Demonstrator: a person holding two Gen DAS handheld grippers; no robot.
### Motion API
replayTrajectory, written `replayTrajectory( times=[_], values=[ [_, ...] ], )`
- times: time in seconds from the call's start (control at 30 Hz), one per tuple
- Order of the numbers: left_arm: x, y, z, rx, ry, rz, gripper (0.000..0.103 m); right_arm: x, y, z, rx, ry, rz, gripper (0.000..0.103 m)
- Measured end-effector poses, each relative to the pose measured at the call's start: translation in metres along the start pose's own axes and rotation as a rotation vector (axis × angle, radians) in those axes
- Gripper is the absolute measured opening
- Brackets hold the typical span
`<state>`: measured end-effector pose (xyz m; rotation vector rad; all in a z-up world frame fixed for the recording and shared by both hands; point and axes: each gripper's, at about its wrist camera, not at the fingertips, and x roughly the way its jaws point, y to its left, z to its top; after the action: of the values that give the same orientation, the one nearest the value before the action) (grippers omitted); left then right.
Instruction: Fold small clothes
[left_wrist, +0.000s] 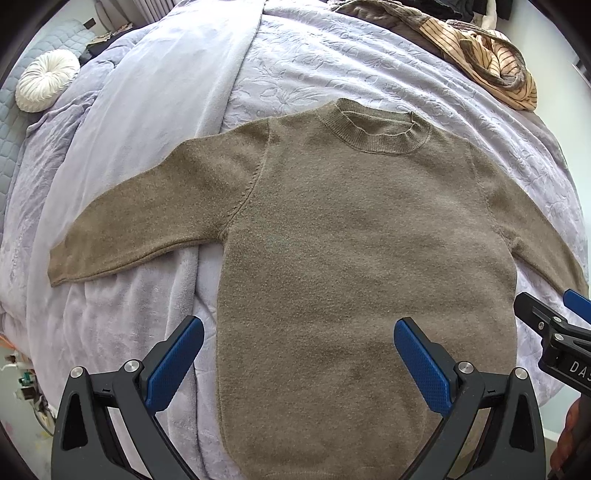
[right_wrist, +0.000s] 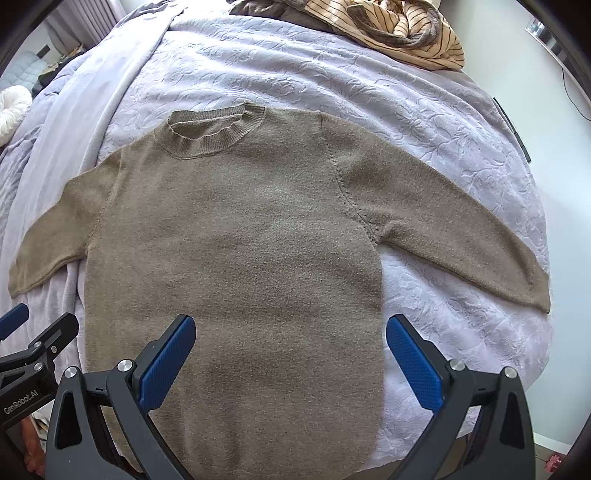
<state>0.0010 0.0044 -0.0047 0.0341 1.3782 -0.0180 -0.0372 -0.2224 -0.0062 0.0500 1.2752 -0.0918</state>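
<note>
Lilac bedspread (left_wrist: 332, 55), sweater (left_wrist: 351, 240) flat beneath left claw (left_wrist: 299, 354), right claw (right_wrist: 291, 350), both wide open, empty

Sweater (left_wrist: 351, 240): matt, fuzzy knit, ribbed collar. Bedspread (left_wrist: 314, 62): soft cloth, embossed floral. Left gripper (left_wrist: 299, 354) pads (left_wrist: 173, 365): textured blue; frame matt black plastic.

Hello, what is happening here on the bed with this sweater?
A person holds a two-finger gripper in each hand above a brown sweater that lies flat on a lilac bedspread, both sleeves spread out. The left gripper and the right gripper are both open and hold nothing. No fold is made yet. A striped garment lies in a heap beyond the collar.
</note>
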Motion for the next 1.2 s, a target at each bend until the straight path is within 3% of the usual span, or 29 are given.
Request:
replayTrajectory(
  times=[1.2],
  values=[
    [0.007, 0.007, -0.002, -0.02, 0.014, 0.003, 0.103, 0.004, 0.015, 0.0, -0.03, 0.013, -0.008, 0.103]
  ],
)
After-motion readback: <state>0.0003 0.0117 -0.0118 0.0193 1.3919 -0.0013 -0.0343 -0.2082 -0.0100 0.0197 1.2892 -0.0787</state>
